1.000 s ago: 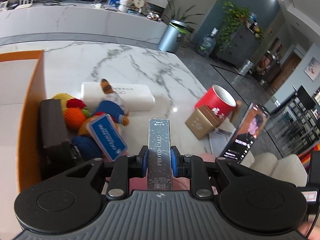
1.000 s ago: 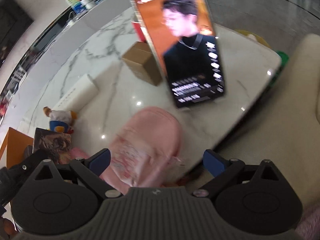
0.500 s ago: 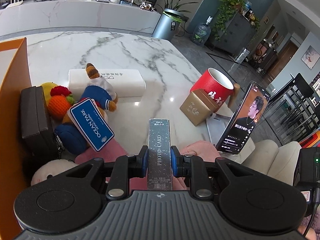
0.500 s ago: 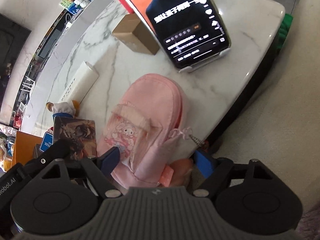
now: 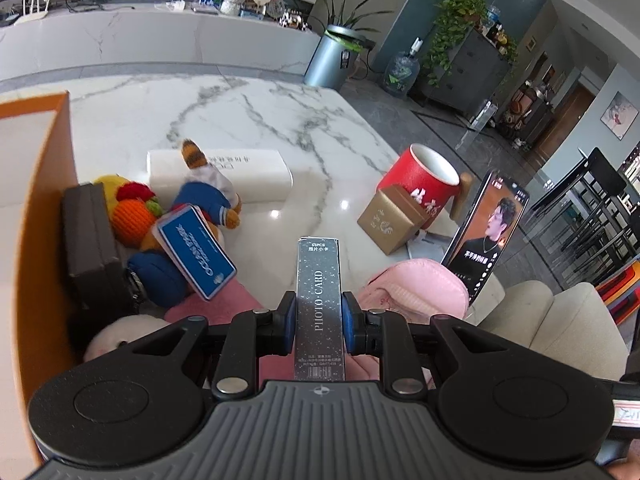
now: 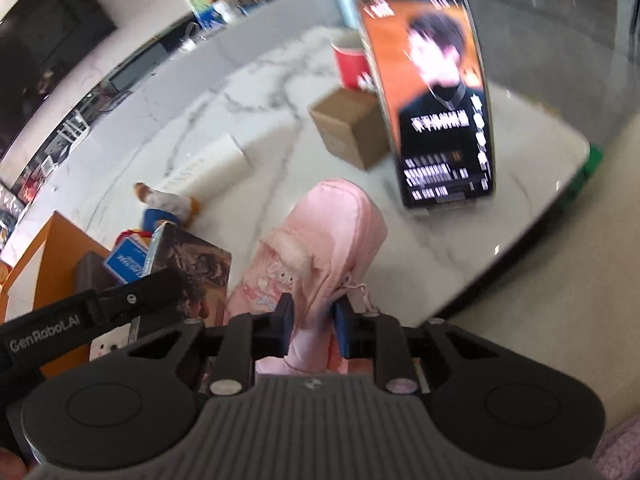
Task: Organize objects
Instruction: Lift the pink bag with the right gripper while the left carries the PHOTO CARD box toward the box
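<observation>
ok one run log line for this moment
left tool: shut on silver photo card box | right tool: shut on pink fabric pouch | white marble table

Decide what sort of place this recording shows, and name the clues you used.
Probably an open-plan home living area. A marble table sits by a cream sofa, a long marble counter runs behind it, and potted plants top a grey cabinet.

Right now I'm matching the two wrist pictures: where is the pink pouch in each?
Left wrist: pink pouch lower right of centre, behind the held photo card box.
Right wrist: pink pouch at centre, pinched by the right gripper.
Shared landmark: propped phone.
</observation>
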